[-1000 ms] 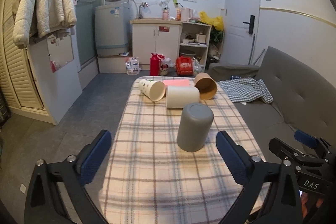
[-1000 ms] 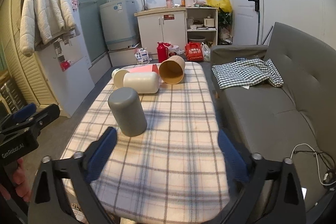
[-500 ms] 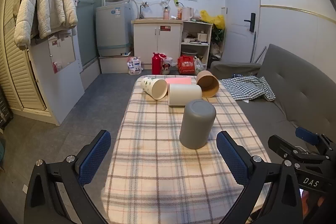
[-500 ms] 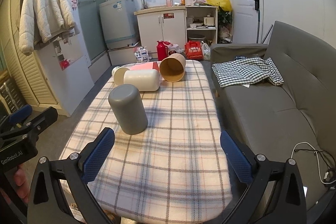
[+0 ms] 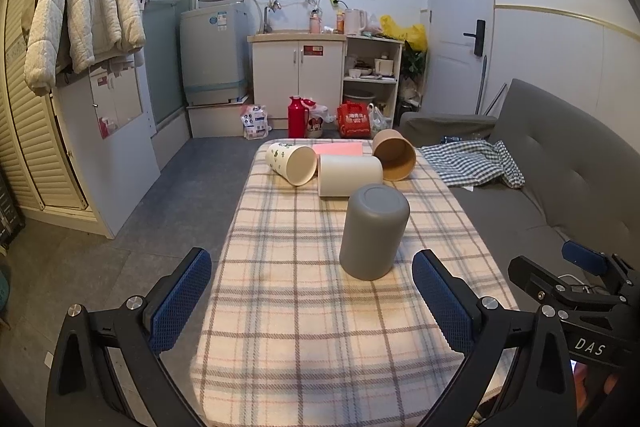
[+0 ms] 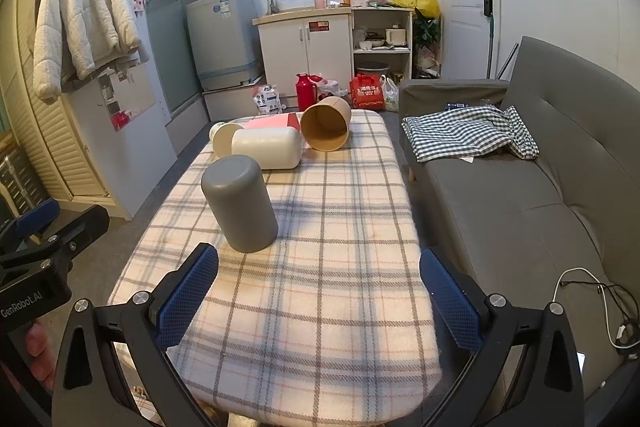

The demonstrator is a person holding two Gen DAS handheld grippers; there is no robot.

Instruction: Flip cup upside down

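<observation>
A grey cup (image 5: 374, 231) stands upside down, base up, on the plaid table (image 5: 296, 327); it also shows in the right wrist view (image 6: 240, 203). Behind it lie on their sides a white cup (image 5: 349, 174), a white printed paper cup (image 5: 291, 163) and a brown paper cup (image 5: 394, 154). My left gripper (image 5: 312, 303) is open and empty, near the table's front edge, short of the grey cup. My right gripper (image 6: 318, 301) is open and empty, over the table's front right part, the grey cup ahead to its left.
A pink sheet (image 5: 338, 148) lies at the table's far end. A grey sofa (image 6: 520, 195) with a checked cloth (image 6: 468, 135) runs along the right. Cabinets, a washing machine (image 5: 214, 55) and bags on the floor stand beyond the table.
Both grippers have drawn back and up a little from the table; the grey cup looks slightly farther off. The cups have not moved.
</observation>
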